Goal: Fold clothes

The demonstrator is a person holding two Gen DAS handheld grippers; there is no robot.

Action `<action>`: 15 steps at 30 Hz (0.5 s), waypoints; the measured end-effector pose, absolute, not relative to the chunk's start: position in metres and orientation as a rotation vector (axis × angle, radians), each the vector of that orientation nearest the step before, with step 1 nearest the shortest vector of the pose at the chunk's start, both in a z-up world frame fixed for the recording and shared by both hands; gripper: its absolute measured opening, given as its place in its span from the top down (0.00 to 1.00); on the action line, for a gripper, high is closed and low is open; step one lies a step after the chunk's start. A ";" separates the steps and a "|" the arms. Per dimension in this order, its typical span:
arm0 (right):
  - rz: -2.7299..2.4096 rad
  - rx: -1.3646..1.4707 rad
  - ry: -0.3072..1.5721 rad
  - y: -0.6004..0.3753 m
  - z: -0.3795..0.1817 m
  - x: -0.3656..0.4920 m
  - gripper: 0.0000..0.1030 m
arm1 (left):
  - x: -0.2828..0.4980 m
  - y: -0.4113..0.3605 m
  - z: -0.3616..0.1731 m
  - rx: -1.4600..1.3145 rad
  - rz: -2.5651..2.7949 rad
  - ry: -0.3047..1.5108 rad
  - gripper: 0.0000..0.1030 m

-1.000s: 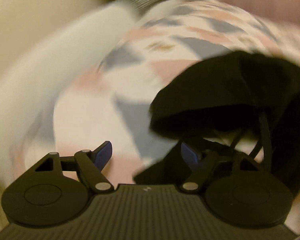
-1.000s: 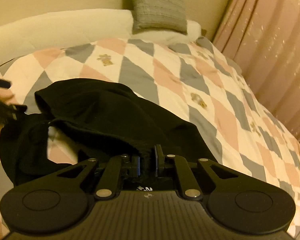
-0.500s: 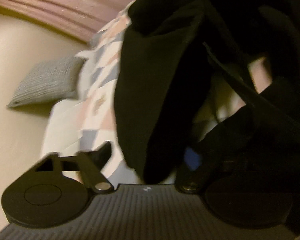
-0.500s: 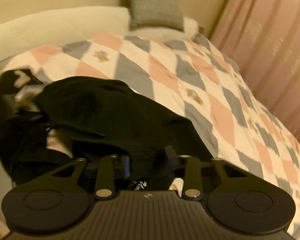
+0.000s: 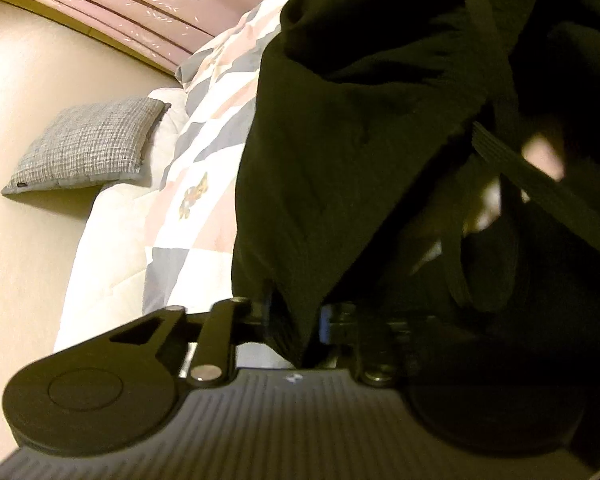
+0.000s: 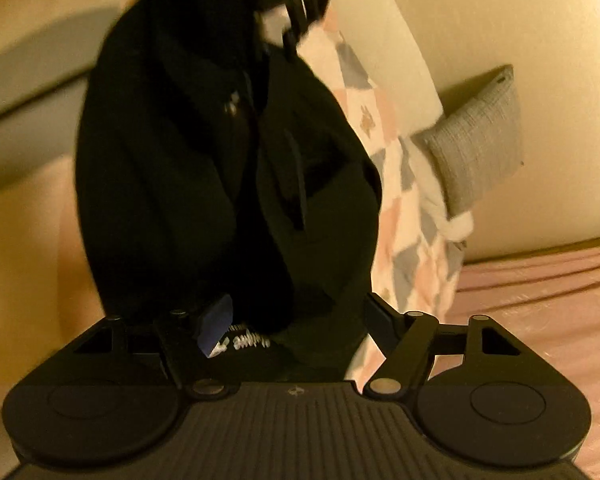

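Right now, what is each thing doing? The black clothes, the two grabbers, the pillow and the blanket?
Black garment: bunched and hanging, not yet folded.
Left gripper: shut on a fold of the black garment.
Right gripper: open, garment cloth lying between its fingers.
Grey cushion: leaning against the wall at the head of the bed.
Patterned quilt: spread over the bed.

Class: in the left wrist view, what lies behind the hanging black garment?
Behind the black garment lies the diamond-patterned quilt, with a grey cushion beyond. The garment hides the rest of the bed.
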State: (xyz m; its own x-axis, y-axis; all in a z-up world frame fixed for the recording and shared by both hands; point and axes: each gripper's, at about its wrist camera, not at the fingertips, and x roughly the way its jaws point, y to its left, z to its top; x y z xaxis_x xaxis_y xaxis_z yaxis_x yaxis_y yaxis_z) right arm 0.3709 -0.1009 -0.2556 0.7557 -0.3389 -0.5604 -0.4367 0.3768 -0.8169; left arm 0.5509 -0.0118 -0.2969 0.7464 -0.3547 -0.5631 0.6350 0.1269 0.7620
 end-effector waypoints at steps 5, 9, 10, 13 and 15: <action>0.042 -1.179 0.769 -0.105 -0.259 0.383 0.85 | 0.557 -0.016 -0.298 1.179 -0.709 0.324 0.89; 0.018 -1.054 0.719 -0.105 -0.220 0.379 0.92 | 0.568 -0.015 -0.276 0.983 -0.677 0.432 0.96; 0.005 -1.026 0.704 -0.105 -0.208 0.376 0.93 | 0.570 -0.013 -0.267 0.934 -0.667 0.451 0.96; -0.057 -0.922 0.642 -0.107 -0.172 0.363 0.94 | 0.566 -0.007 -0.235 0.800 -0.643 0.473 0.96; -0.122 -0.871 0.579 -0.110 -0.146 0.354 0.95 | 0.559 -0.002 -0.205 0.713 -0.630 0.451 0.96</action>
